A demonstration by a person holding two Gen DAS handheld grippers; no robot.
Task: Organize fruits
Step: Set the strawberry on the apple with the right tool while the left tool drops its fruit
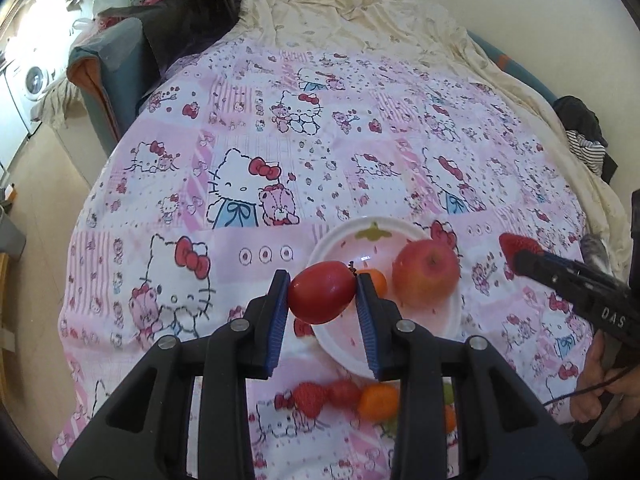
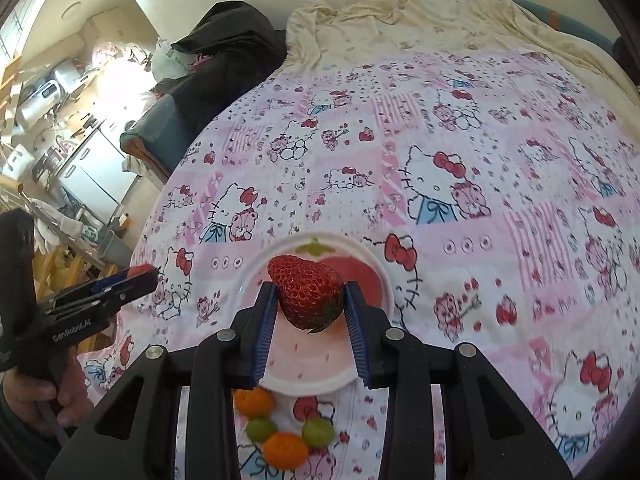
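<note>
My left gripper [image 1: 322, 294] is shut on a small red plum-like fruit [image 1: 322, 292] and holds it above the left part of a white and pink plate [image 1: 400, 344]. A red apple [image 1: 425, 272] and an orange mandarin [image 1: 374, 280] lie on that plate. My right gripper [image 2: 308, 300] is shut on a red strawberry [image 2: 306, 290] above the plate [image 2: 304, 376]. It also shows at the right of the left wrist view [image 1: 520, 254]. Loose fruits lie near the plate's front edge: a strawberry [image 1: 310, 398], mandarins [image 2: 284, 450] and green grapes [image 2: 318, 432].
The plate lies on a bed with a pink Hello Kitty sheet [image 1: 280, 160]. A cream blanket [image 1: 360, 20] is bunched at the far end. Dark clothes [image 1: 180, 12] lie at the far left and striped clothes [image 1: 588, 148] at the right edge.
</note>
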